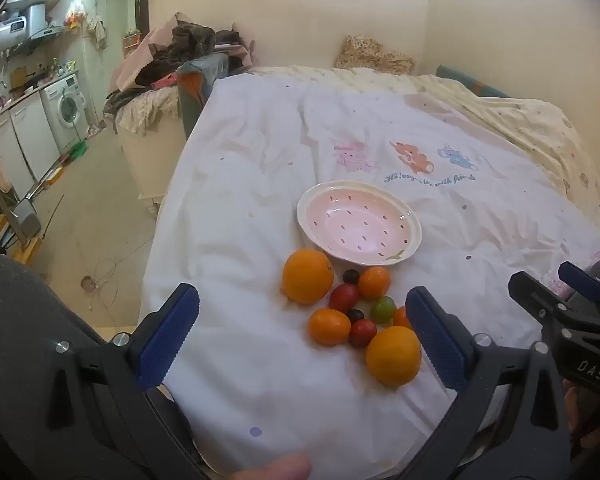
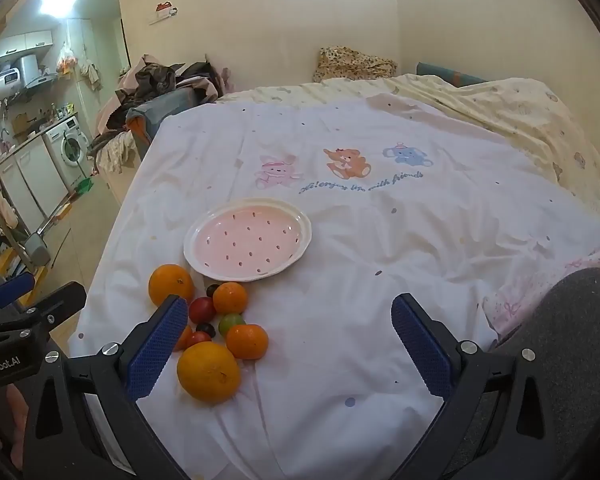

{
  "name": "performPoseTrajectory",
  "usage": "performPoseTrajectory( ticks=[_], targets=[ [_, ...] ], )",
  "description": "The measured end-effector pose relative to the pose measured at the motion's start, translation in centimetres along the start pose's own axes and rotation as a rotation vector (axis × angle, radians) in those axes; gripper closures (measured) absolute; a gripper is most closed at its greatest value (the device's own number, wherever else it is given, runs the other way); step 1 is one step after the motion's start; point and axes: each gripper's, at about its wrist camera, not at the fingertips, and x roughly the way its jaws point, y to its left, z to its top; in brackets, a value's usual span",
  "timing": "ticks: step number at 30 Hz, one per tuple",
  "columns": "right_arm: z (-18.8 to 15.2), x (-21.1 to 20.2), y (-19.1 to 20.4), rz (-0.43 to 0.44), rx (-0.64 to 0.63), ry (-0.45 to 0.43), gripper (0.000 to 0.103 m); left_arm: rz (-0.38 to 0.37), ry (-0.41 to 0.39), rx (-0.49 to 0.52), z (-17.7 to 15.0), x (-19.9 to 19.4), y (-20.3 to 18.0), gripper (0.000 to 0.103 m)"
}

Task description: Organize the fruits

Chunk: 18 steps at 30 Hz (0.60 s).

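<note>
Nothing moved yet: both hand-held grippers, left (image 1: 302, 336) and right (image 2: 290, 346), held wide open, empty; nearest orange (image 2: 208, 372) to be grasped for plate (image 2: 204, 258).

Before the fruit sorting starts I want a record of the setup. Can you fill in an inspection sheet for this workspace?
Surface: bed under a wrinkled white sheet printed with cartoon animals.
Job's things: pink plate, empty; beside it a loose cluster of two large oranges, smaller oranges, red tomatoes, one green tomato, dark grapes.
Clutter: clothes pile past the bed.
Grippers: left gripper and right gripper open, holding nothing.
Cables: thin wire loop on the floor.
Surroundings: washing machine, kitchen counter.
</note>
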Motion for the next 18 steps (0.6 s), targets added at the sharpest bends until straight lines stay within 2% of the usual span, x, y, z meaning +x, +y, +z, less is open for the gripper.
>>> performPoseTrajectory(
  ticks=[18],
  targets=[
    [0.03,0.03,0.03,0.002,0.006,-0.003,0.0,-0.006,0.011,-0.006,0.01,0.0,0.02,0.001]
  ],
)
